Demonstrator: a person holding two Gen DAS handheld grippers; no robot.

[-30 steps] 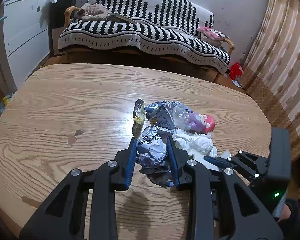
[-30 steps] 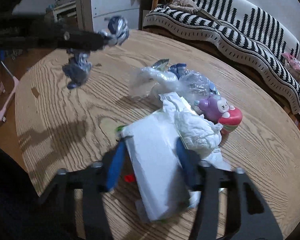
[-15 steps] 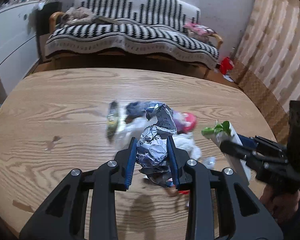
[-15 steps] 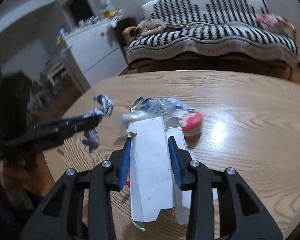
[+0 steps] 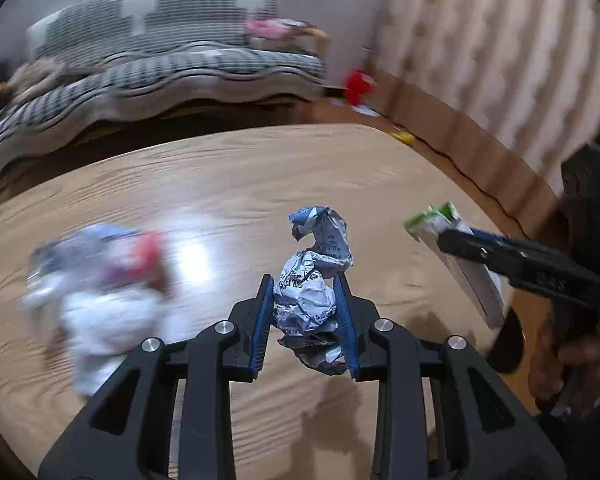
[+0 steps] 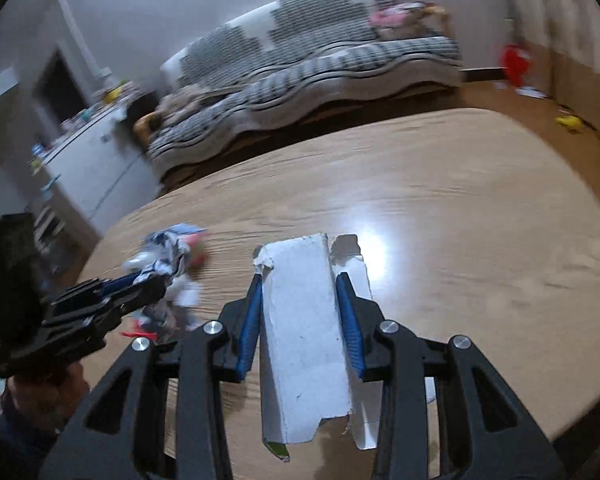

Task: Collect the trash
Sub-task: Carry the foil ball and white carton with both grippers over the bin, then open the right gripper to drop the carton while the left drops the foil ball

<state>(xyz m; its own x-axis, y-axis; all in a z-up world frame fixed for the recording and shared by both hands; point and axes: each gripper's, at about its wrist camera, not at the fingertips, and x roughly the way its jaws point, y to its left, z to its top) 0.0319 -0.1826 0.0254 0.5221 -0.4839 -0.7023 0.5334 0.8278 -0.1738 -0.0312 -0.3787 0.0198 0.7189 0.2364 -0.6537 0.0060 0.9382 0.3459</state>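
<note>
Print on wrapper (image 5: 310, 280) blue-grey, unreadable; crumpled, clamped in left gripper (image 5: 305, 312) above table (image 5: 240, 184). Carton (image 6: 306, 328) white, torn, green edge, pinched by right gripper (image 6: 300, 320) over table.

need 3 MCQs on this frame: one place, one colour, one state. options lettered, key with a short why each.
1. Where is the leftover trash pile in the left wrist view?
A. left of the left gripper
B. on the sofa
C. on the floor

2. What colour are the pads on the right gripper's fingers?
A. red
B. blue
C. yellow

3. What state is the left gripper in?
A. open, holding nothing
B. shut on a carton
C. shut on a crumpled wrapper

Answers:
1. A: the blurred pile lies on the table, left of the fingers.
2. B: blue strips line both fingers where they clamp the white carton in the right gripper.
3. C: the wrapper sits pinched between both fingers, above the table.
</note>
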